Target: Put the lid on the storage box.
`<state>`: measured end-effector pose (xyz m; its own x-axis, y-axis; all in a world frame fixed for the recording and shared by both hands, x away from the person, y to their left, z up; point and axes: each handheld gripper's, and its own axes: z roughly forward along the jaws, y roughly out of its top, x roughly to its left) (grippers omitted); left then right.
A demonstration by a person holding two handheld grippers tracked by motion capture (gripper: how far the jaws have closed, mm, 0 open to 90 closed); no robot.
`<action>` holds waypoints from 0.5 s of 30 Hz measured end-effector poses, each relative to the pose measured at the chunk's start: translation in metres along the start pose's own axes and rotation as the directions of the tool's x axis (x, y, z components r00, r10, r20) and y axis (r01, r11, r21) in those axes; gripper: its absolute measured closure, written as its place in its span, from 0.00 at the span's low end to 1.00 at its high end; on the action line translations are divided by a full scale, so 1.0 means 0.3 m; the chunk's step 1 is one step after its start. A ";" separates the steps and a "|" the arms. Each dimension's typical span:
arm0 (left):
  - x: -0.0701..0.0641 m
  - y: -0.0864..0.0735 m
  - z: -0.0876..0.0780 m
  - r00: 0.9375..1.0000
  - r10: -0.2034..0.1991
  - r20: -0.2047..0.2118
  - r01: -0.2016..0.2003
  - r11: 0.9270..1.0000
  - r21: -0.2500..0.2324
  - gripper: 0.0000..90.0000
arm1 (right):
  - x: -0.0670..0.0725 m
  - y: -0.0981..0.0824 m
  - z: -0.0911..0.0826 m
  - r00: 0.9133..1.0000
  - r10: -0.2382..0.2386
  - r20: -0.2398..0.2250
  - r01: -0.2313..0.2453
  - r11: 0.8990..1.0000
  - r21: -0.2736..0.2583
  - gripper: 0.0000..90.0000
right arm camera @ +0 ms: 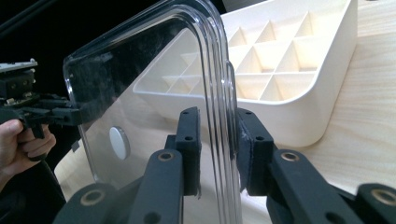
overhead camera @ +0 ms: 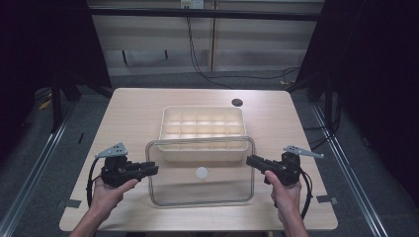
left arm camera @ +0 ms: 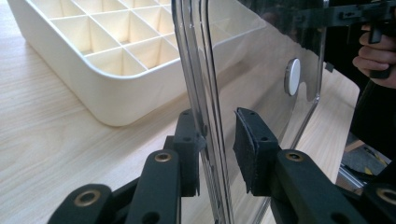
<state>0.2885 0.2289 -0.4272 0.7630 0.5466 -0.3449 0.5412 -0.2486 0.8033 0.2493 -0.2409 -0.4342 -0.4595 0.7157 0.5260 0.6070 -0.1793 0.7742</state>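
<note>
A clear plastic lid (overhead camera: 217, 190) with a white round knob (overhead camera: 201, 172) hangs level over the table, its far edge overlapping a cream compartment box (overhead camera: 202, 109). My left gripper (overhead camera: 153, 169) is shut on the lid's left rim and my right gripper (overhead camera: 249, 160) is shut on its right rim. In the left gripper view the lid's rim (left arm camera: 205, 93) runs between the jaws of the left gripper (left arm camera: 217, 140), with the box (left arm camera: 70, 70) behind. The right gripper view has the right gripper (right arm camera: 219, 140) clamping the lid's edge (right arm camera: 219, 84), the box (right arm camera: 327, 93) beyond.
The light wooden table (overhead camera: 133, 113) has a dark round hole (overhead camera: 237, 102) behind the box. Bare tabletop lies to both sides of the box. Cables (overhead camera: 212, 74) run on the floor past the far edge. Metal rails flank the table.
</note>
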 end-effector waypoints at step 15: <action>0.006 0.042 -0.001 1.000 -0.002 -0.010 0.002 1.000 -0.025 0.79 | -0.002 0.046 0.010 1.000 0.001 0.010 -0.001 0.999 -0.037 0.81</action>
<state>0.2967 0.2270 -0.4176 0.7582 0.5554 -0.3416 0.5338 -0.2277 0.8144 0.2600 -0.2419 -0.4249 -0.4523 0.7221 0.5235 0.5832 -0.2046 0.7861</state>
